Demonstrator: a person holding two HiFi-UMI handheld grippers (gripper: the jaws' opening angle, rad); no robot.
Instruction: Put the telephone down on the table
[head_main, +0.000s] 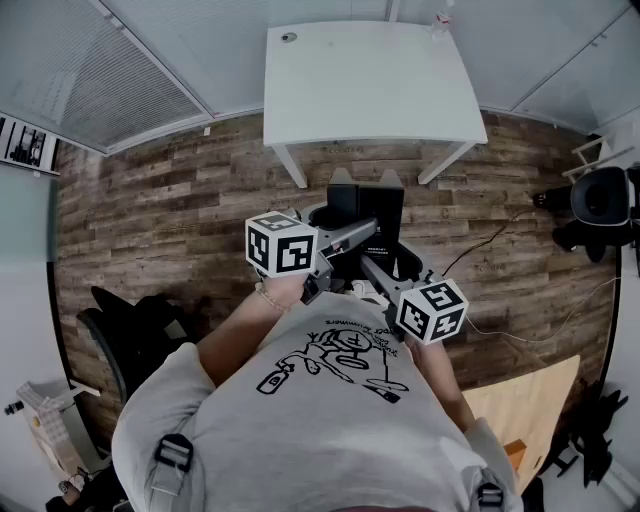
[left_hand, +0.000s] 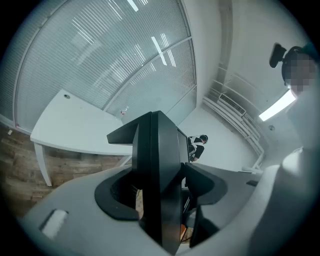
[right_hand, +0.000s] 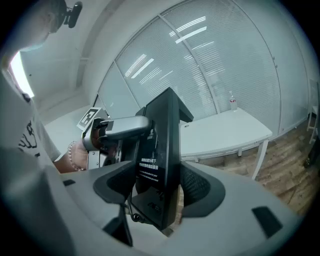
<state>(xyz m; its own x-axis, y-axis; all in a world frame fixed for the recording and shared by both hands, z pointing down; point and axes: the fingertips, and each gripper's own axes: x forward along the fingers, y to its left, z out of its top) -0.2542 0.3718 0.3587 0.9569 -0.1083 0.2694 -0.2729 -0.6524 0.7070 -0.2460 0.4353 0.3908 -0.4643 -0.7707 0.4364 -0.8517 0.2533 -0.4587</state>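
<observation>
The black telephone (head_main: 383, 208) is gripped by both the left gripper (left_hand: 160, 195) and the right gripper (right_hand: 157, 187). It is held above the floor, short of the far white table (head_main: 370, 80).

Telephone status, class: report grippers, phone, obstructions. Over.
Both shut on telephone: left gripper, right gripper. Telephone in air, not yet at white table. Bare wood floor between, nothing seen blocking.

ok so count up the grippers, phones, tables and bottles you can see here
grippers: 2, the left gripper and the right gripper
telephone: 1, black, gripped by both
table: 1, white
bottle: 1, on the table's far edge
total: 5
</observation>
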